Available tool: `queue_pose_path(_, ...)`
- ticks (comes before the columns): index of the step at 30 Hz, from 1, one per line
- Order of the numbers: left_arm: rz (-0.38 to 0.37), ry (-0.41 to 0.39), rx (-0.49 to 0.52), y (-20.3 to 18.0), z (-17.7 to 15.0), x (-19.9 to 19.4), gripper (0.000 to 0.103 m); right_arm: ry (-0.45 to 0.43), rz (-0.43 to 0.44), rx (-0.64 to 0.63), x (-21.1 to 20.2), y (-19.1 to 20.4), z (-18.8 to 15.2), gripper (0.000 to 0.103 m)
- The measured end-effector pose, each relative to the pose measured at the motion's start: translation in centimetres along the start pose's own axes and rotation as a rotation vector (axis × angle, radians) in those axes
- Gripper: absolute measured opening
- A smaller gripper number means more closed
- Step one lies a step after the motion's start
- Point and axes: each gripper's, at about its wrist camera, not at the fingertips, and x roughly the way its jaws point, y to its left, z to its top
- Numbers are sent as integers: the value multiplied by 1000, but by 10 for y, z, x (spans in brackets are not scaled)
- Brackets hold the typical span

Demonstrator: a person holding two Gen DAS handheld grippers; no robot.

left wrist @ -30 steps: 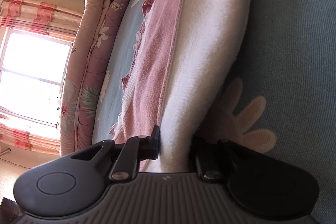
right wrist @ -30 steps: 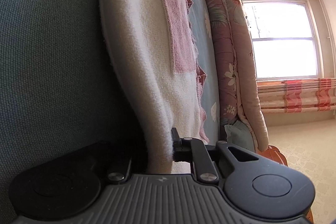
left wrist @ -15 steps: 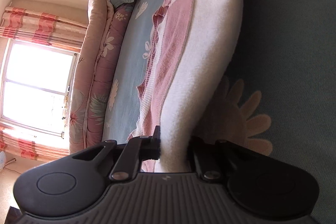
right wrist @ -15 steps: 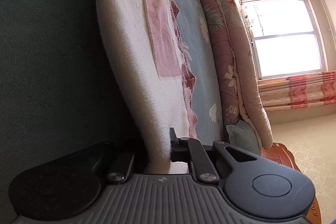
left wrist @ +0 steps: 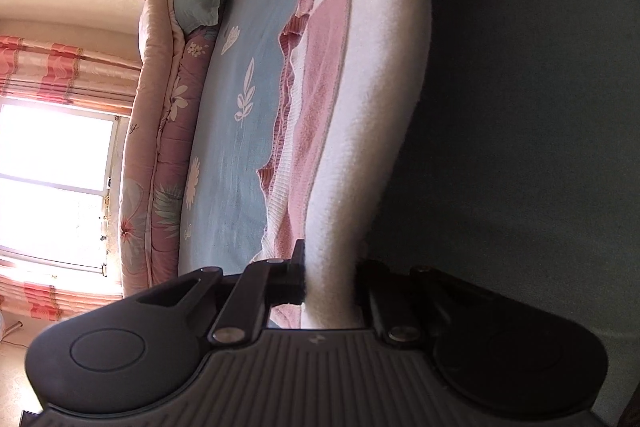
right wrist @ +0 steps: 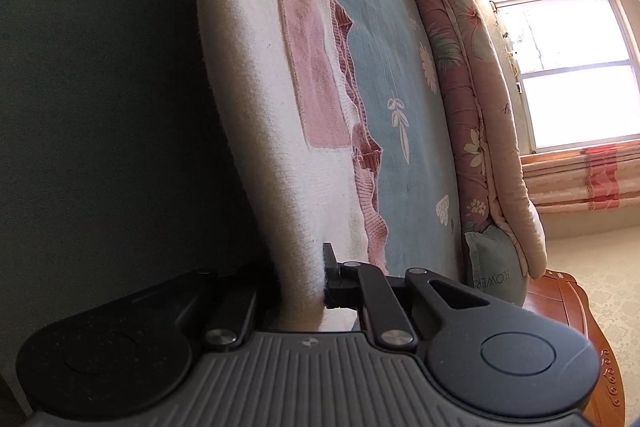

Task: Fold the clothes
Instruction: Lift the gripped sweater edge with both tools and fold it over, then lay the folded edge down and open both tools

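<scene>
My left gripper (left wrist: 329, 281) and right gripper (right wrist: 302, 285) each clench an edge of the white-and-pink garment (left wrist: 360, 99), raised off the blue bedsheet (left wrist: 240, 155); folded quilt (left wrist: 160, 131) borders the far side.

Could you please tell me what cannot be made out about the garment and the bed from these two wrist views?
- Garment type: in both views the white and pink garment runs off the top edge, so its full shape is unknown.
- Gripped edge: the left tongs and right tongs cover the pinched fabric.
- Bedsheet beneath the garment: hidden.
- Right of the left view, left of the right view: deep shadow.
- Window: overexposed.
</scene>
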Motion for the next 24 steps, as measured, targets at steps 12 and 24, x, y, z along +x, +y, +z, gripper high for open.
queue_pose_path(12,-45,-3,11,-38,-11,-39,7,12,59,3,-58,57,-5,12)
queue_pose_path(24,-179,29,2,-37,-16,-38,23,52,228,94,-66,70,-25,44)
